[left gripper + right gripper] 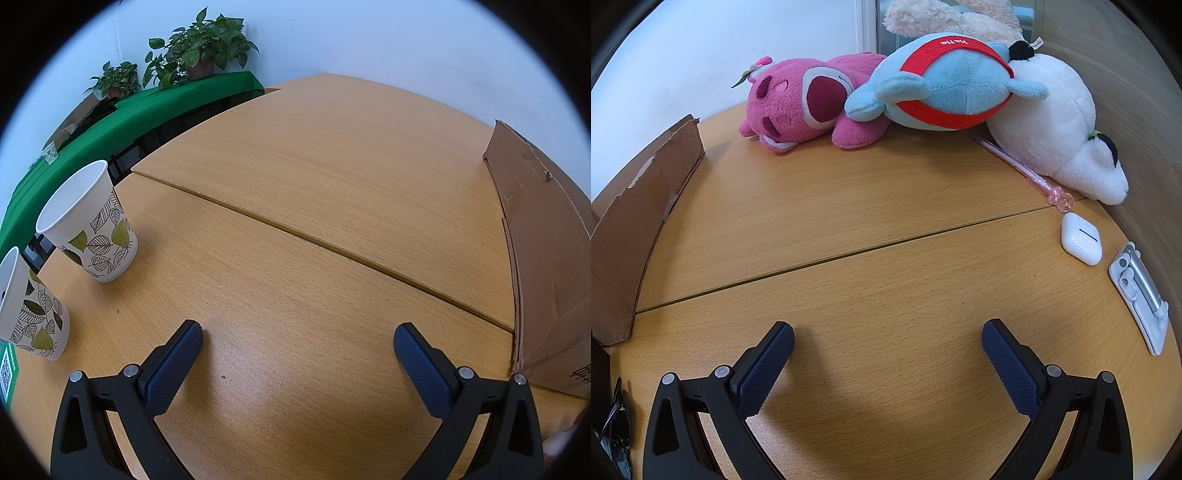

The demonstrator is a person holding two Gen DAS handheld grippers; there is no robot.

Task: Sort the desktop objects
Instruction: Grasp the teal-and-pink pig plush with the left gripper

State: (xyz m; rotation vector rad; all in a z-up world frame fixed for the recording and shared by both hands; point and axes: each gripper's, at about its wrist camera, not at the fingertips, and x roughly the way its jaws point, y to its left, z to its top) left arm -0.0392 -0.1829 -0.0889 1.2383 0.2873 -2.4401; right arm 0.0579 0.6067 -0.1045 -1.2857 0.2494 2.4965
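Both grippers wide apart and empty over the desk [871,206], nothing sorted yet.

Cardboard box [639,218] at nine o'clock, likely the bin; plush toys [945,85] piled at twelve; paper cups [92,225] at nine in the left view; earbud case [1080,238] at two. Left gripper [297,349] and right gripper [888,347] hold nothing.

- The left gripper [297,341] hovers over the bare wooden desk [314,206], fingers [173,369] spread wide with nothing between them.
- Two leaf-patterned paper cups [90,225] stand upright at left.
- A cardboard box [546,254] sits at right.
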